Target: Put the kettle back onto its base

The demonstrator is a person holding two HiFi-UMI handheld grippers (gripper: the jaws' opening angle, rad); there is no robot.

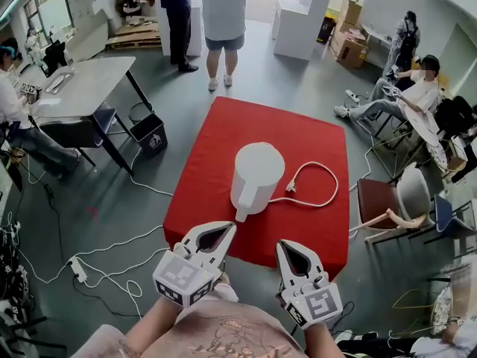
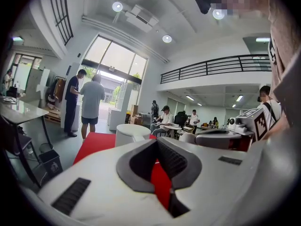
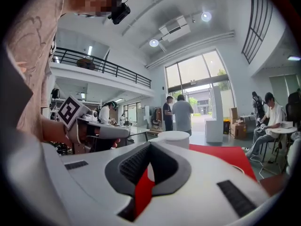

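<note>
A white kettle (image 1: 257, 171) stands upright near the middle of the red table (image 1: 298, 136), its handle toward me. A white cord (image 1: 317, 189) loops out from under it to the right and ends in a plug (image 1: 291, 187) lying on the cloth. Its base is hidden from me. My left gripper (image 1: 227, 228) hovers at the table's near edge, just short of the kettle's handle, shut and empty. My right gripper (image 1: 285, 245) is beside it to the right, also shut and empty. Past the tips, the kettle (image 2: 131, 133) shows in the left gripper view, and the kettle (image 3: 174, 138) shows in the right one.
Two people (image 1: 223, 21) stand beyond the table's far end. A seated person (image 1: 406, 88) and chairs (image 1: 387, 200) are to the right. A grey desk (image 1: 86, 84) and a black bin (image 1: 149, 134) stand to the left. Cables (image 1: 97, 267) trail over the floor at the near left.
</note>
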